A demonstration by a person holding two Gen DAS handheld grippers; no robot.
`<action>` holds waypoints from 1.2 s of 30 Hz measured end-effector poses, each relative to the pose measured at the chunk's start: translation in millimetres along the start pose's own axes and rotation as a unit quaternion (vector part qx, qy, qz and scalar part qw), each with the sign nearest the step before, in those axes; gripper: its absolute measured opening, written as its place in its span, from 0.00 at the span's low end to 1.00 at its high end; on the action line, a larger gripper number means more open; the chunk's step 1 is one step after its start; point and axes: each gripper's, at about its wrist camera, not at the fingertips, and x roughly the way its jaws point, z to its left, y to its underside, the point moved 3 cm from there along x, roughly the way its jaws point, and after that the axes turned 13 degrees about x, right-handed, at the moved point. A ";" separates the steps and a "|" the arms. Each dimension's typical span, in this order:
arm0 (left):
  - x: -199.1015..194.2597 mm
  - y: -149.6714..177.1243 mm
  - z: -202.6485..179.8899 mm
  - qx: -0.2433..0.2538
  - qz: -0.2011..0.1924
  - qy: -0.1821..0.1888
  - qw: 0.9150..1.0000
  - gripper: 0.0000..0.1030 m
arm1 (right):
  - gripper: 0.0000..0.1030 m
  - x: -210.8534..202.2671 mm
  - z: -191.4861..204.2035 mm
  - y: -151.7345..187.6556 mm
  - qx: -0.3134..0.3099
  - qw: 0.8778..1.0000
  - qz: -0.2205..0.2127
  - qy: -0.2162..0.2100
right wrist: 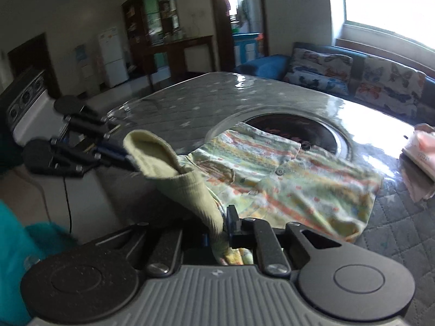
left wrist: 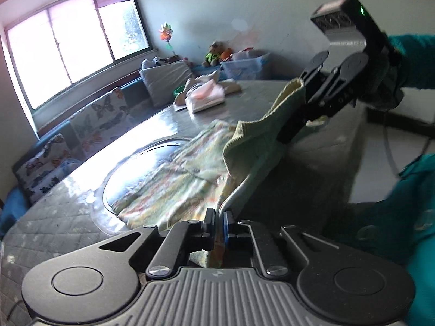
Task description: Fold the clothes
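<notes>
A small pale green and yellow patterned shirt point(right wrist: 285, 176) with orange marks lies partly spread on the grey quilted table point(right wrist: 190, 92); it also shows in the left wrist view point(left wrist: 174, 184). Its ribbed yellow collar edge point(right wrist: 174, 179) is lifted between both grippers. My left gripper point(left wrist: 218, 226) is shut on the shirt's edge; it shows in the right wrist view point(right wrist: 127, 160). My right gripper point(right wrist: 220, 231) is shut on the ribbed collar; it shows in the left wrist view point(left wrist: 296, 127), above the table's near edge.
A round dark inset point(right wrist: 299, 130) sits in the table under the shirt. Folded pale pink clothes point(left wrist: 206, 95) lie at the far end. A sofa with butterfly cushions point(right wrist: 353, 78) runs under the window. A white appliance point(right wrist: 30, 108) stands beside the table.
</notes>
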 end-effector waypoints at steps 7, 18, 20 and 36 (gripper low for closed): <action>4.2 -11.1 19.3 -0.015 -0.006 -0.027 0.999 0.07 | 0.09 1.2 1.0 -23.1 -0.011 1.000 -0.006 0.006; 64.5 -24.4 92.9 -0.045 0.008 -0.052 0.998 0.06 | 0.09 42.9 -41.4 -92.0 -0.021 0.999 -0.013 0.036; 81.2 -20.8 107.1 -0.056 0.019 -0.049 0.997 0.06 | 0.09 59.8 -53.6 -105.1 -0.017 0.999 -0.006 0.044; 191.1 24.5 173.8 -0.142 0.104 -0.041 0.984 0.07 | 0.11 166.3 -123.3 -120.0 0.065 0.994 0.016 0.081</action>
